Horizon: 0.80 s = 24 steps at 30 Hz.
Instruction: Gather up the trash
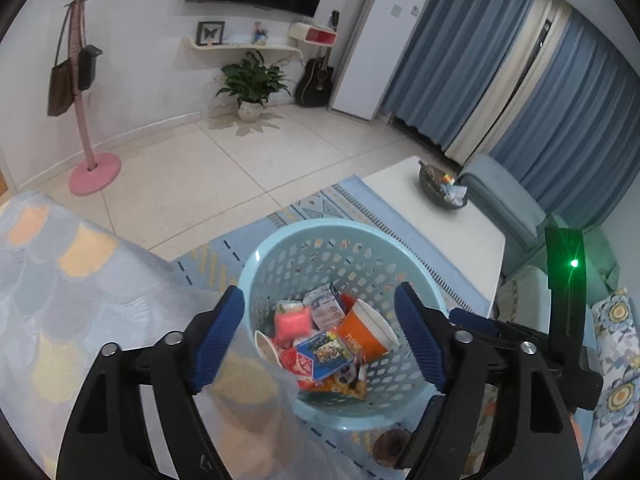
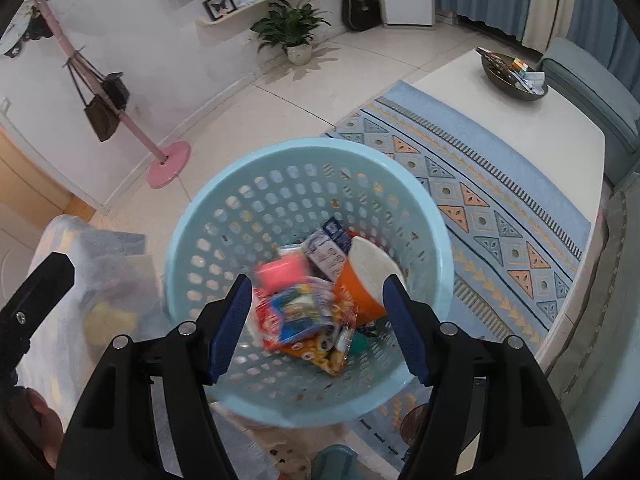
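A light blue perforated basket (image 1: 280, 248) stands on the rug and holds trash: an orange paper cup (image 1: 366, 334), a pink packet (image 1: 294, 322), a blue and red snack packet (image 1: 320, 354) and a white carton (image 1: 326, 304). My left gripper (image 1: 320, 336) hangs open above the basket with nothing between its blue pads. My right gripper (image 2: 318, 328) is open over the same basket (image 2: 240, 168), beside the left one. Below it the orange cup (image 2: 358, 288), pink packet (image 2: 280, 272) and other wrappers (image 2: 296, 316) look blurred. A thin patterned cloth (image 1: 80, 280) drapes across my left finger.
A white low table (image 1: 448, 232) with a dark bowl (image 1: 440, 192) of small items stands behind the basket on a blue patterned rug (image 2: 500, 200). A pink coat stand (image 1: 94, 172), a potted plant (image 1: 252, 84), a guitar and a teal sofa (image 1: 504, 196) ring the tiled floor.
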Tool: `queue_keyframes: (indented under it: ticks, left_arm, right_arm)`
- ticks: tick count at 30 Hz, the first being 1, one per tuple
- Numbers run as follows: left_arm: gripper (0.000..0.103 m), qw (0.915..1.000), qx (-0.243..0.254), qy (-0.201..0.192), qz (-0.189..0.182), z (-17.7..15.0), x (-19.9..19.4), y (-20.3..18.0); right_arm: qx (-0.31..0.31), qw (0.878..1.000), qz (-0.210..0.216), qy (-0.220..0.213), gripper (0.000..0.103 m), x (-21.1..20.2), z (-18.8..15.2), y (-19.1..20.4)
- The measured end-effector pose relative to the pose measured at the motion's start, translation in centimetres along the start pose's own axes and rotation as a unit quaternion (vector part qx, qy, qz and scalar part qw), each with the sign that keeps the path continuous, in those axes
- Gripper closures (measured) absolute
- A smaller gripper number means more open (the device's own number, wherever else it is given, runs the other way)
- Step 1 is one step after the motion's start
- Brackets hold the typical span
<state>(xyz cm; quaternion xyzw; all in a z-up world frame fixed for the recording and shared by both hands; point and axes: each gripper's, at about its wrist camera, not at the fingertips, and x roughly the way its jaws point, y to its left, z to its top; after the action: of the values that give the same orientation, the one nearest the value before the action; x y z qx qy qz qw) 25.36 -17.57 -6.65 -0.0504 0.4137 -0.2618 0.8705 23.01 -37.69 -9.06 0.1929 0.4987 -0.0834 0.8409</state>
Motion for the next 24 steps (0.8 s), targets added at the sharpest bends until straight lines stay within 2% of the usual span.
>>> queue_keyframes:
  ticks: [3,5,8,12,15,18,21,24]
  left_arm:
    - [0.021,0.9998,0.003,-0.017,0.008,-0.6,-2.5,0.2]
    - [0.019,0.9994,0.004,-0.03,0.017,-1.2,-4.2,0.5]
    - [0.017,0.9975,0.001,-0.056,0.044,-2.5,-7.3,1.5]
    - [0.016,0.9913,-0.002,-0.09,0.096,-4.8,-11.3,3.1]
    - [0.016,0.9827,-0.007,-0.12,0.141,-7.1,-14.1,4.2]
    - [0.016,0.9686,-0.004,-0.145,0.202,-9.7,-16.1,5.2]
    - [0.016,0.9605,0.0,-0.158,0.229,-11.4,-17.0,6.3]
    - [0.016,0.951,-0.002,-0.186,0.247,-12.7,-17.6,6.7]
  right_arm:
    - [-0.012,1.0,0.005,-0.01,0.038,-1.7,-0.7,1.3]
    - [-0.022,0.999,0.016,-0.024,0.03,-3.3,-1.5,2.4]
    - [-0.036,0.998,0.024,-0.051,0.029,-5.5,-2.7,4.0]
    - [-0.07,0.991,0.019,-0.11,0.029,-9.1,-5.1,6.9]
    - [-0.099,0.983,0.014,-0.157,0.025,-11.5,-7.1,9.4]
    - [-0.12,0.972,-0.002,-0.204,0.022,-13.1,-8.8,11.3]
    - [-0.132,0.958,-0.022,-0.255,0.021,-14.2,-11.1,12.7]
    - [-0.132,0.945,-0.034,-0.299,0.014,-14.9,-13.0,13.0]
